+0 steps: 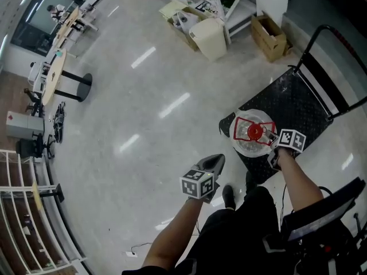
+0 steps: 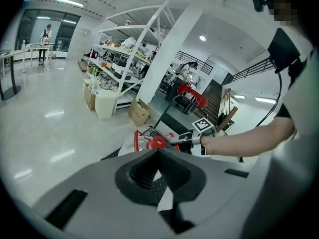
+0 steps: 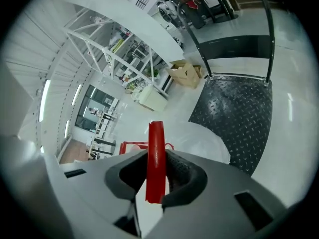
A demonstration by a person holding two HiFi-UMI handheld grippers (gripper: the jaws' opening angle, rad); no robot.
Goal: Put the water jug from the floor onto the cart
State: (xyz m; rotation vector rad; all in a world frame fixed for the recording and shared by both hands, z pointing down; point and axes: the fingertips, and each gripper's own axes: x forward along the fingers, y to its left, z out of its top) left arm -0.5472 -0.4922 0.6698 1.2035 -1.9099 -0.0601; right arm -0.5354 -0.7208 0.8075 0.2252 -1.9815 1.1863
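Red plastic, the carry handle (image 3: 155,143) of the water jug (image 1: 248,132), stands upright between the pads of the right gripper (image 1: 274,144), which is clamped on it. That arm reaches straight out to the near corner of the cart (image 1: 295,96), gripper tilted downward. The jug is at that corner, though no view shows whether its base rests on the deck. The left gripper (image 1: 212,165) hangs over the floor just beside that corner, jaws pressed together on nothing. Only its view shows the right hand (image 2: 212,144) side-on at the jug; only the head view shows both forearms
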